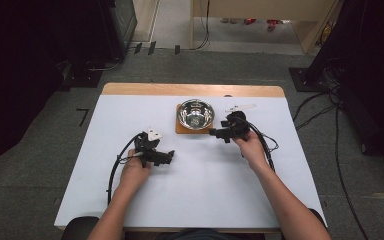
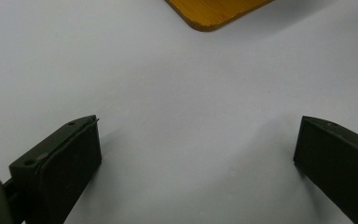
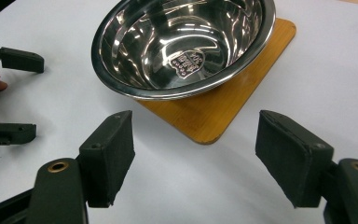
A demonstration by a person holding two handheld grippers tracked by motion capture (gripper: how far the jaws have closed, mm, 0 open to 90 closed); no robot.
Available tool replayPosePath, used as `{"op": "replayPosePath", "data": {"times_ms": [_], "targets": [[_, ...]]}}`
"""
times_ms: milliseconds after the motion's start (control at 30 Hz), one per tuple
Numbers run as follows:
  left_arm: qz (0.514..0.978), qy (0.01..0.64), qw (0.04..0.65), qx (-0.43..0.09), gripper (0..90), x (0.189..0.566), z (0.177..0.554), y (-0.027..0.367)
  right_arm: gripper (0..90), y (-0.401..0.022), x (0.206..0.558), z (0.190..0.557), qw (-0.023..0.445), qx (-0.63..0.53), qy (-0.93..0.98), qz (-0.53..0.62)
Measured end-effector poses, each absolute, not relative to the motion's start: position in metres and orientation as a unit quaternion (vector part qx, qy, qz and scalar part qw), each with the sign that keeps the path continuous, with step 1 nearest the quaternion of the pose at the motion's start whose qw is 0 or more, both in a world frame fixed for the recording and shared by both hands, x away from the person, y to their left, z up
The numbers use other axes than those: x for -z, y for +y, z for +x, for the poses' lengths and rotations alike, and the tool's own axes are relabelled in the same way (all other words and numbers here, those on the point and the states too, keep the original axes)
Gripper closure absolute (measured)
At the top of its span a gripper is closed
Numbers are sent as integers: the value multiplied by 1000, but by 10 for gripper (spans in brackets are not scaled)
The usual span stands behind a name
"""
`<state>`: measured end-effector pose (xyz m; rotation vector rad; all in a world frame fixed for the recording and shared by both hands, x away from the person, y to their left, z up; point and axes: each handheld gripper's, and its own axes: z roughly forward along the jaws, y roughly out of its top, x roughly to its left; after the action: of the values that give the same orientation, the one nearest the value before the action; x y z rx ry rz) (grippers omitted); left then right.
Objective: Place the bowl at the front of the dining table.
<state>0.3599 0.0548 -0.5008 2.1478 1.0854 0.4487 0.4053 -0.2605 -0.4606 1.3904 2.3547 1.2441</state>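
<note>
Shiny round steel bowl (image 3: 184, 44) sits on square bamboo board (image 3: 223, 114), just ahead of right gripper (image 3: 196, 154); fingers wide apart, empty. Likely light, rigid, slippery: pinch the rim.

White table (image 1: 130, 115), dark cables (image 1: 337, 145) on grey carpet (image 1: 40, 145).
</note>
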Motion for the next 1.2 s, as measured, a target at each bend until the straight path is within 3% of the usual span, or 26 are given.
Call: {"op": "replayPosePath", "data": {"times_ms": [1033,1200], "targets": [[825,417,340,-173,4,501,360,55,274,-265,491,393,83,-379,804,452],[825,418,340,-173,4,501,360,55,205,-263,496,387,103,-388,808,432]]}}
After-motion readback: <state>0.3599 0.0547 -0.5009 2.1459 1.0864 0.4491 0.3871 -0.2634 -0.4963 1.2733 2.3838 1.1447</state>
